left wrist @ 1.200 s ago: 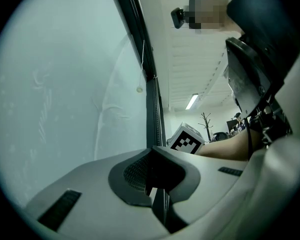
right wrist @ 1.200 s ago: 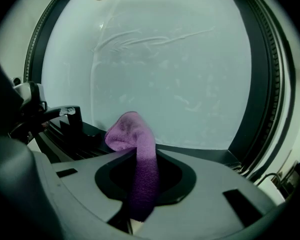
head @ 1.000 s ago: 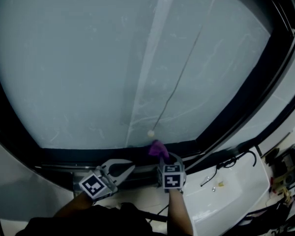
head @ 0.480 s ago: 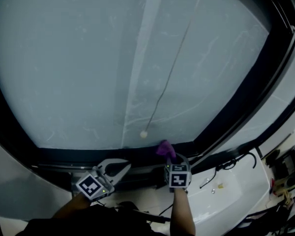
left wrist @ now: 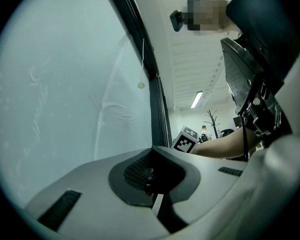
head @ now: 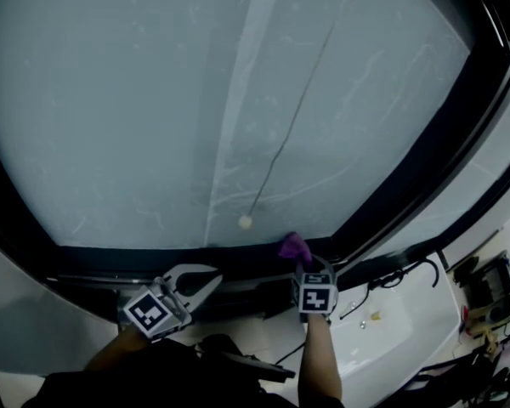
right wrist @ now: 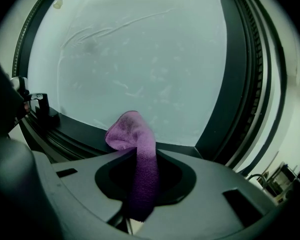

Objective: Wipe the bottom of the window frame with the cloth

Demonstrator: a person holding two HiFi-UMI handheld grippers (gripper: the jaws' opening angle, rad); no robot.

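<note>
A purple cloth (head: 295,247) (right wrist: 132,134) sticks out of my right gripper (head: 306,264) (right wrist: 140,184), which is shut on it. The cloth's bunched end rests against the dark bottom window frame (head: 153,257) (right wrist: 80,129), close to the frame's right corner. My left gripper (head: 211,276) (left wrist: 151,174) hovers to the left, just below the frame; its jaws meet with nothing between them. Frosted glass (head: 195,100) fills the space above the frame.
A blind cord hangs down the glass and ends in a small bead (head: 245,222) just left of the cloth. The dark right-hand frame post (head: 433,168) rises beside the cloth. A white counter (head: 399,330) with cables lies at lower right.
My right gripper has slid to the right along the bottom frame, taking the cloth past the cord bead. The left gripper has drifted slightly left and lower.
</note>
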